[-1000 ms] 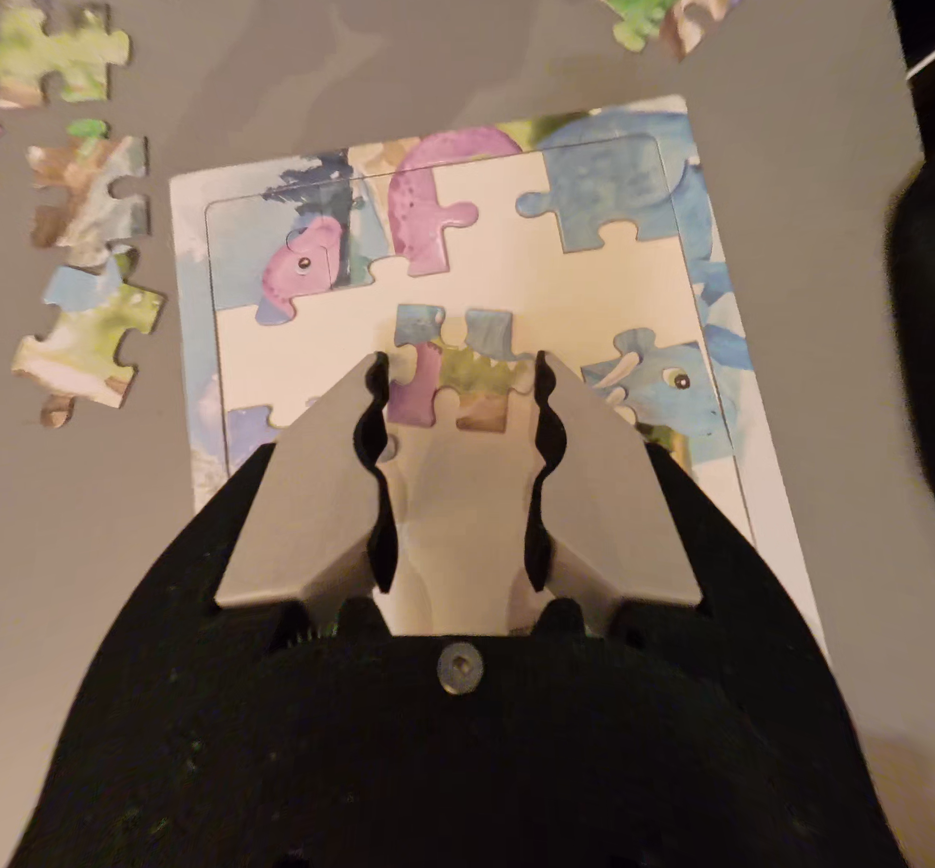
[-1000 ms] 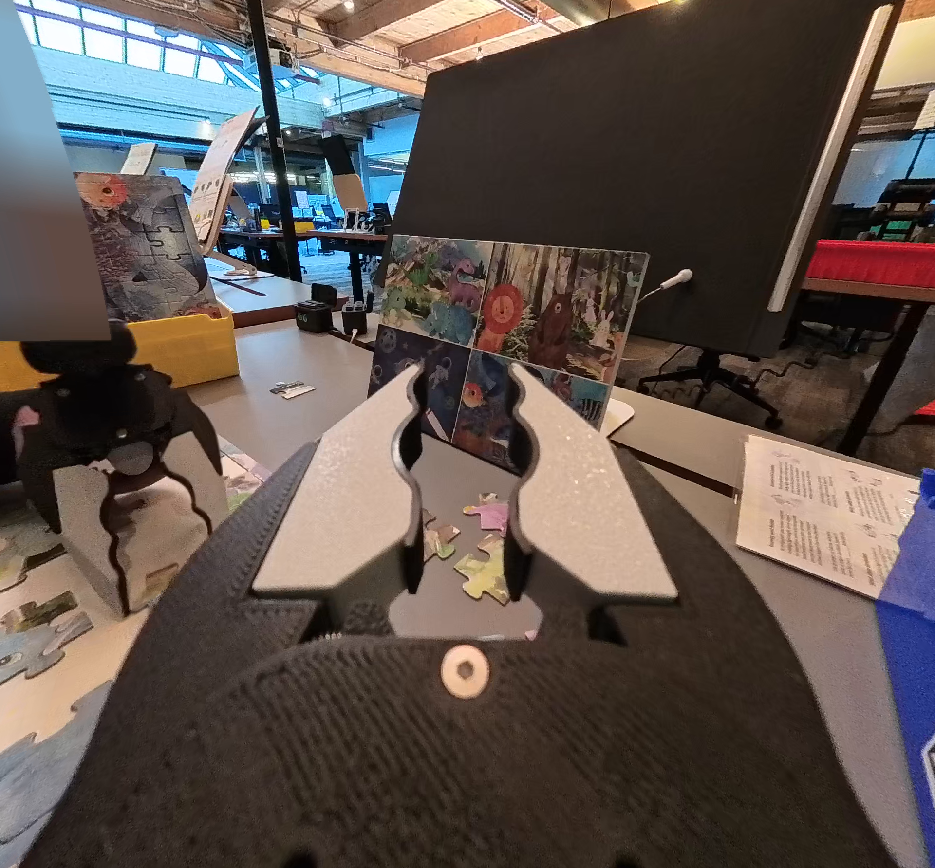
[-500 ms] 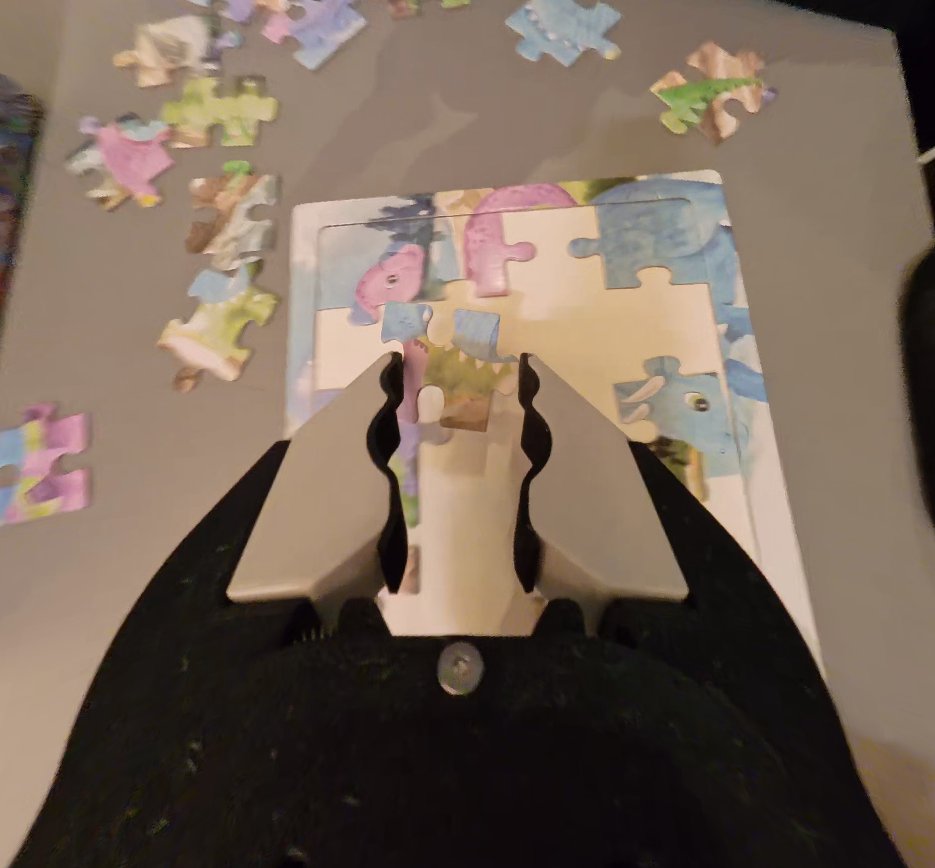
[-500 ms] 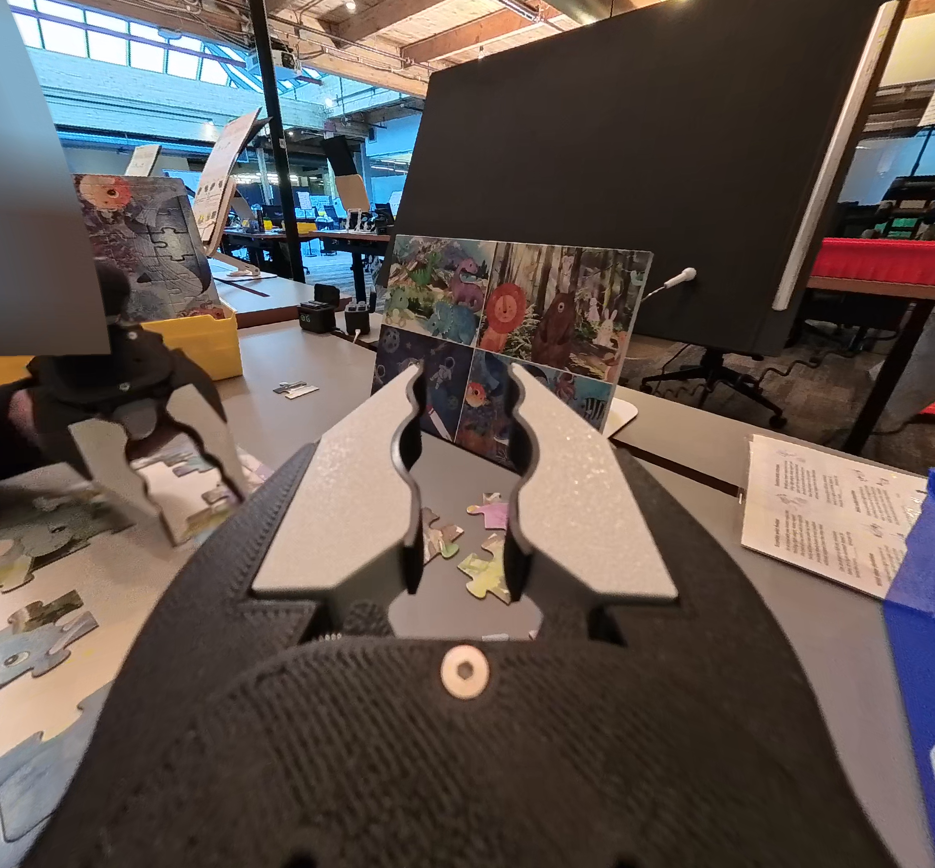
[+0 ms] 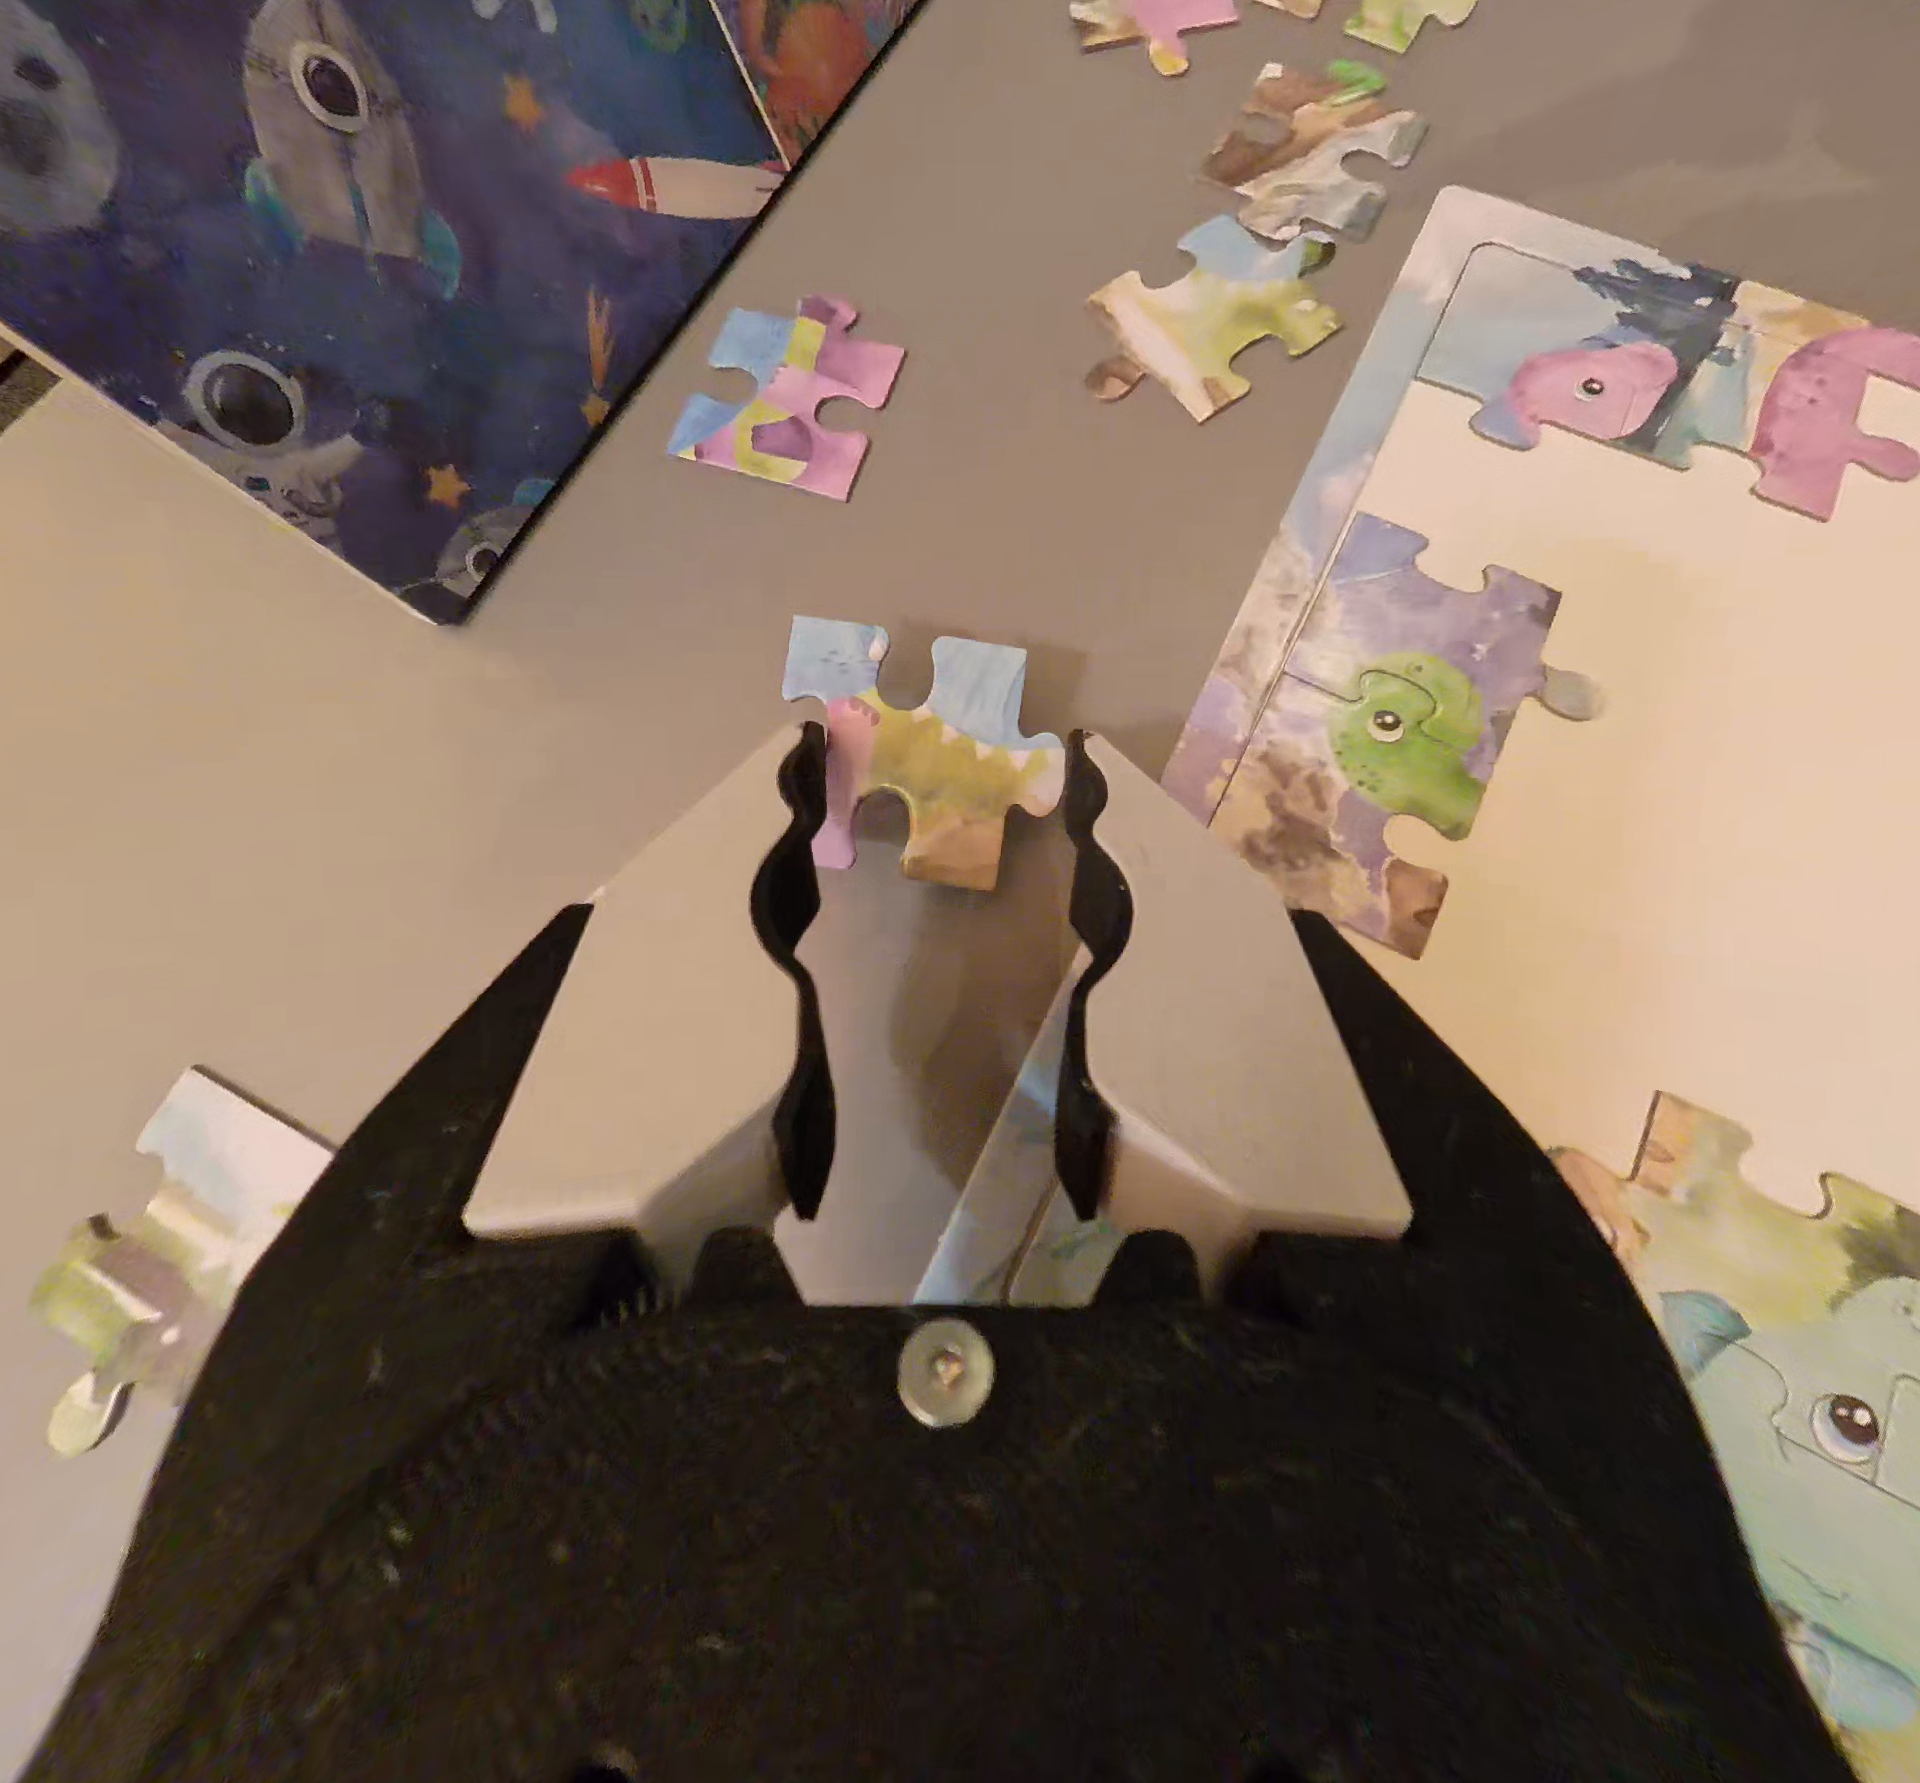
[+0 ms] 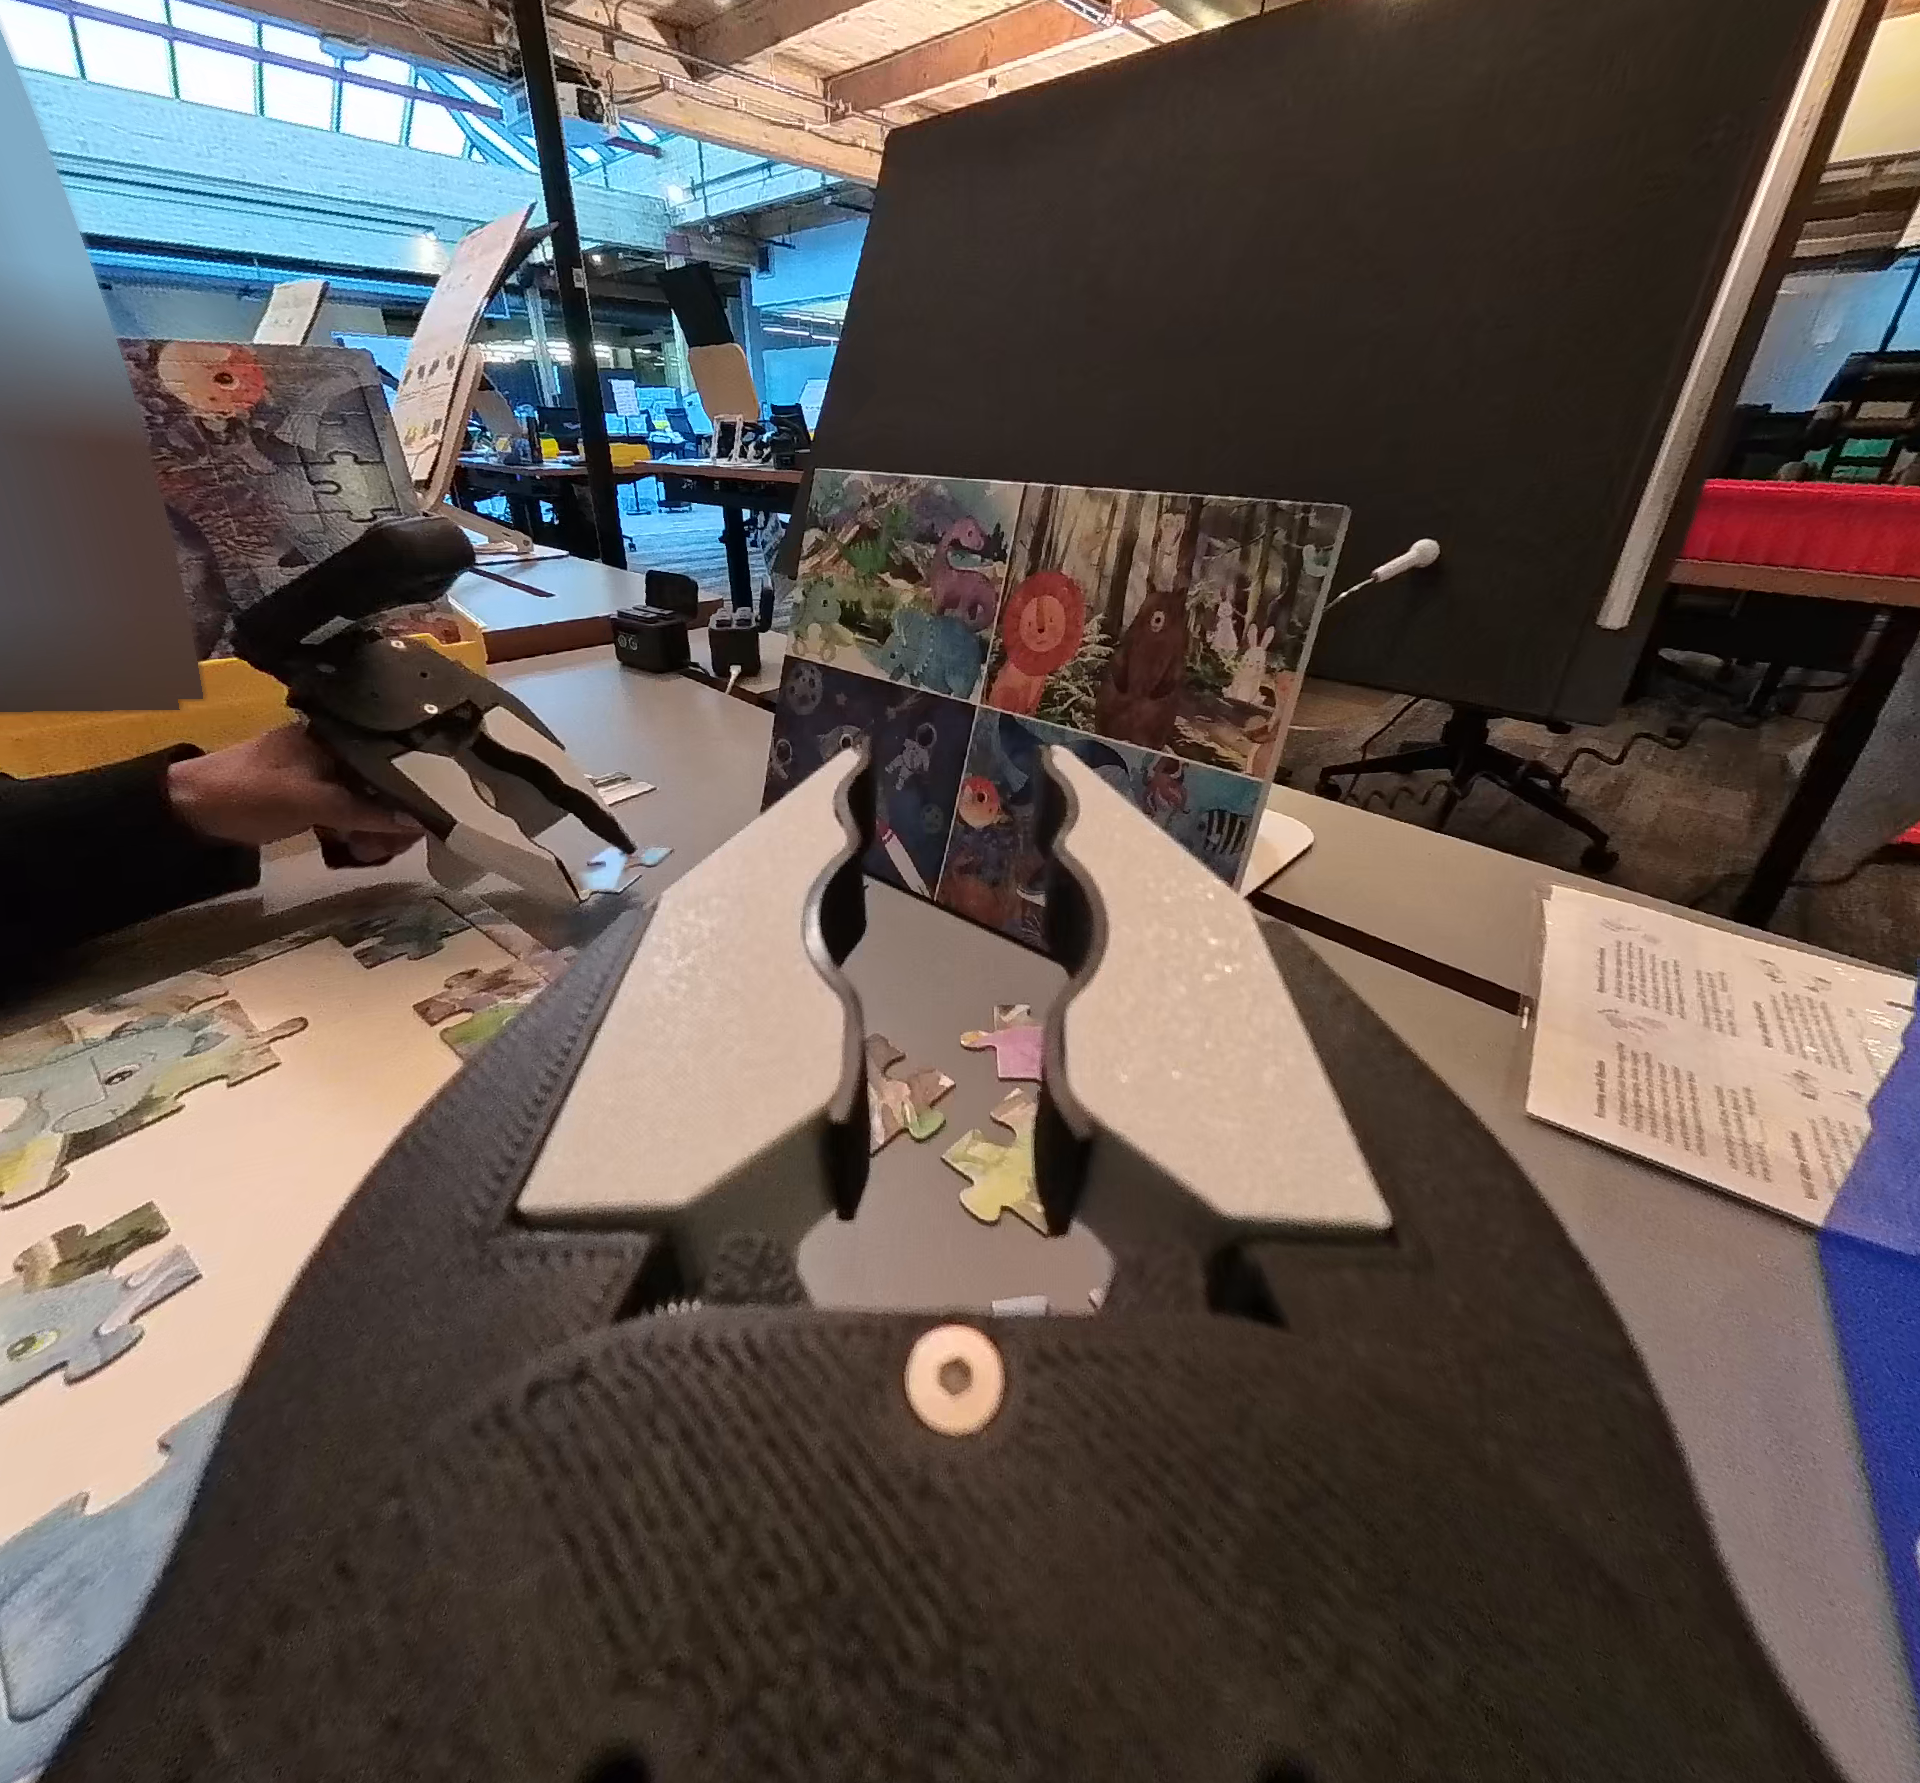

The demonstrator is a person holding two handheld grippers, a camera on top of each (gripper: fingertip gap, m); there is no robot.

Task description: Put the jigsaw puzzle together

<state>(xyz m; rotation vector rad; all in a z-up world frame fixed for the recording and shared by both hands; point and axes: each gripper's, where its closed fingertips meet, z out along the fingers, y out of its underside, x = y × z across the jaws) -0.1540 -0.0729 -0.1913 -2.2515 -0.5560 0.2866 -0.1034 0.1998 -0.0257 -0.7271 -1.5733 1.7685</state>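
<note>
Holding: we grip one puzzle piece (image 5: 928, 759) between our left gripper (image 5: 940, 746) jaws, off the board, over the grey table (image 5: 997, 528).
Board: puzzle tray (image 5: 1340, 445) just beside; few pieces seated, most bare.
Loose pieces: a scatter (image 5: 1216, 320) awaits us.
Right gripper (image 6: 951, 777): jaws apart, empty, away from the tray.

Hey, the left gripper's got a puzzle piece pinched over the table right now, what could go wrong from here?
1. The left gripper holds the puzzle piece only by its side edges at the fingertips, so it might twist or drop.
2. The piece hangs over bare grey table, off the puzzle board, so a drop would likely land off the board.
3. Loose pieces such as the pink and blue piece lie close by and could get nudged.
</note>
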